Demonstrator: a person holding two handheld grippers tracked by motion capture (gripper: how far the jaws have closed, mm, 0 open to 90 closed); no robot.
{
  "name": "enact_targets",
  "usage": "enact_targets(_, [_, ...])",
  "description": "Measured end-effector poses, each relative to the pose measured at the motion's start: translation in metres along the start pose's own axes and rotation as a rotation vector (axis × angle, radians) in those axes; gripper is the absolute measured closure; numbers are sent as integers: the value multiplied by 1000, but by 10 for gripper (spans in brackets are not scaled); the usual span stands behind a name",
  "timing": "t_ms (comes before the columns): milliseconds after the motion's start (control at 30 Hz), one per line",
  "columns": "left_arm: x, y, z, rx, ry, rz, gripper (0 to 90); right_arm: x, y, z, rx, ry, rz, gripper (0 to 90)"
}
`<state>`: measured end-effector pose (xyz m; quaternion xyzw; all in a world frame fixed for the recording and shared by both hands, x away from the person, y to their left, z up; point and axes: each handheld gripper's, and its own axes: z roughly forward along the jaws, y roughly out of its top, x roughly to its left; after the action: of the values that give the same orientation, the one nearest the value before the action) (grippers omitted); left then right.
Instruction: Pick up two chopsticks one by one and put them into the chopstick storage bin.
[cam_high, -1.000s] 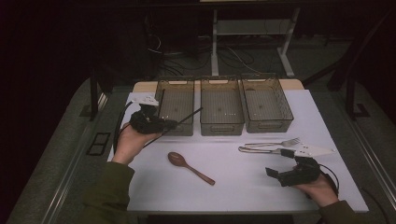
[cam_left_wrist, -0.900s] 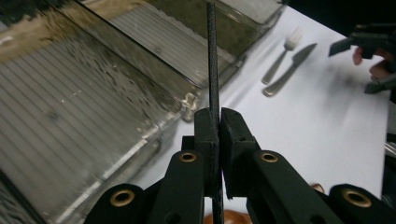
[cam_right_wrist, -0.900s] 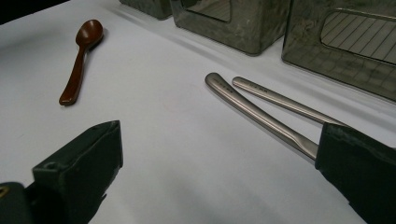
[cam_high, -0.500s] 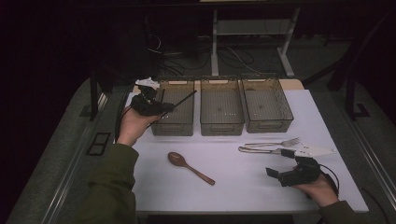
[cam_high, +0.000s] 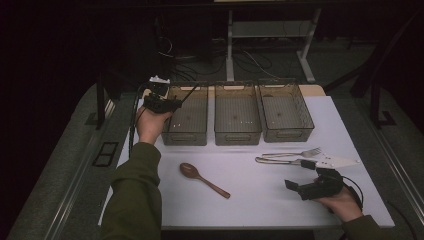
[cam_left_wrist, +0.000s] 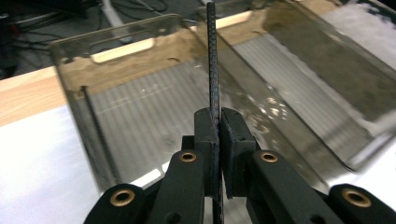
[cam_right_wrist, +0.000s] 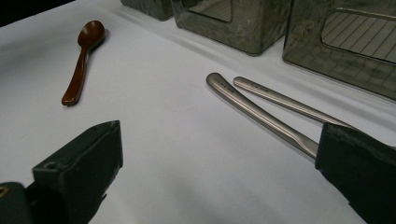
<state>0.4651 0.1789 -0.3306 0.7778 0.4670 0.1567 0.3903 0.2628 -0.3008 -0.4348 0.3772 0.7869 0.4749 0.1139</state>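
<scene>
My left gripper (cam_high: 173, 104) is held over the near-left corner of the left bin (cam_high: 186, 135), shut on a thin black chopstick (cam_high: 188, 93) that points up and away over the bin. In the left gripper view the chopstick (cam_left_wrist: 212, 65) stands pinched between the closed jaws, with the bin's ribbed floor (cam_left_wrist: 140, 116) beneath. My right gripper (cam_high: 295, 190) rests open near the table's front right edge. Its jaws (cam_right_wrist: 219, 177) are spread wide with nothing between them, just short of two metal handles (cam_right_wrist: 261, 109).
Three translucent bins stand side by side at the back, the middle bin (cam_high: 237, 131) and right bin (cam_high: 286, 131) among them. A wooden spoon (cam_high: 202, 179) lies front centre. A fork (cam_high: 295, 153), another metal utensil (cam_high: 277, 161) and a white-bladed utensil (cam_high: 336, 161) lie right.
My left gripper has carried the chopstick away from the person, from the table's left side up over the left bin. The right gripper has stayed put.
</scene>
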Motion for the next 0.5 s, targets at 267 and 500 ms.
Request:
enact_targets(267, [19,-1,18,23,70,-74,854,0,0,-1,-5,1,6,4])
enact_targets(500, [14,4,36,44,93,-75,853,-1,0,-1,-9,5,6,4])
